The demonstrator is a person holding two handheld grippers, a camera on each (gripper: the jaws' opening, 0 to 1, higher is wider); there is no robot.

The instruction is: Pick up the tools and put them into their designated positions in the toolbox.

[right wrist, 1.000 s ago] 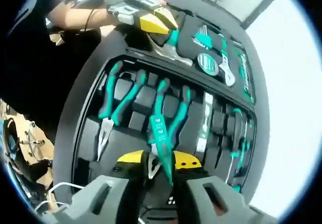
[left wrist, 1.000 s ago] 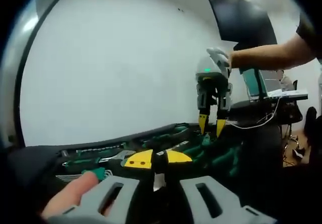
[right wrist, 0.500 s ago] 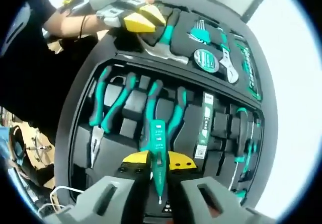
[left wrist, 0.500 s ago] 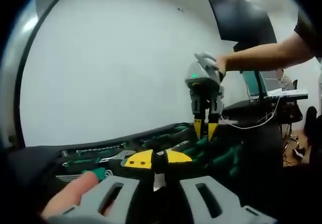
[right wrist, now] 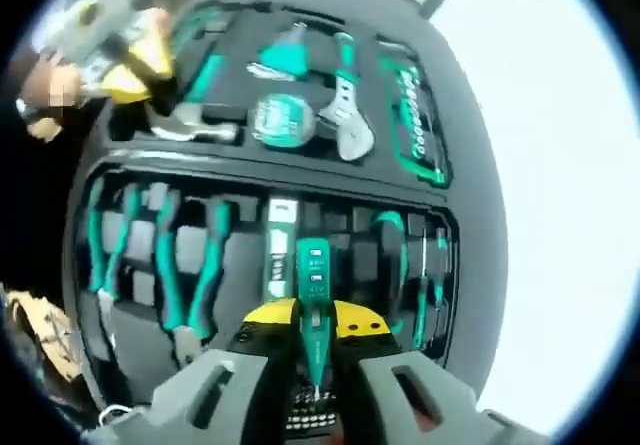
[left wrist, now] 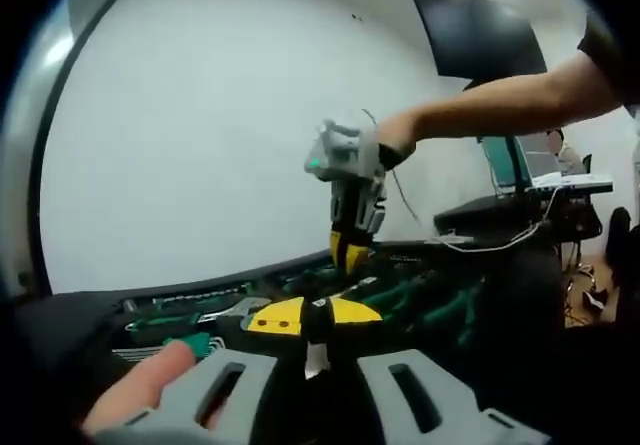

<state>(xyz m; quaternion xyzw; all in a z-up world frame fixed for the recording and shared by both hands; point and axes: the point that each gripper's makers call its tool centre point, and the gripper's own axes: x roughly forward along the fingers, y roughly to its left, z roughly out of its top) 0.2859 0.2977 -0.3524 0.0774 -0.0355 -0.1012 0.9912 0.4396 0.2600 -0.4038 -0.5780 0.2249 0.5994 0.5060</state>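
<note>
The open black toolbox [right wrist: 470, 265] lies below my right gripper [right wrist: 314, 317], which is shut on a green tester pen [right wrist: 314, 295]. The pen points up the view over the lower row of slots, beside a white-and-green tool [right wrist: 280, 245]. Teal-handled pliers [right wrist: 190, 275] lie to the left and screwdrivers [right wrist: 420, 275] to the right. My left gripper [left wrist: 313, 312] rests low over the box [left wrist: 200, 305] with its yellow tips together and a thumb [left wrist: 140, 390] beside it. It appears again as the left gripper [right wrist: 130, 65] beside a chrome tool head [right wrist: 185, 130]. The right gripper [left wrist: 348, 250] hangs over the box.
The upper tray holds a round tape measure [right wrist: 280, 123], an adjustable wrench [right wrist: 345, 135] and a hex key set [right wrist: 415, 125]. A white wall [left wrist: 220, 135] stands behind the box. A dark monitor [left wrist: 470, 30] and a desk with a laptop [left wrist: 530, 180] are at the right.
The right gripper has carried the tester pen along the lower row, from over the pliers toward the screwdriver end. In the left gripper view it has moved left. The left gripper has stayed put.
</note>
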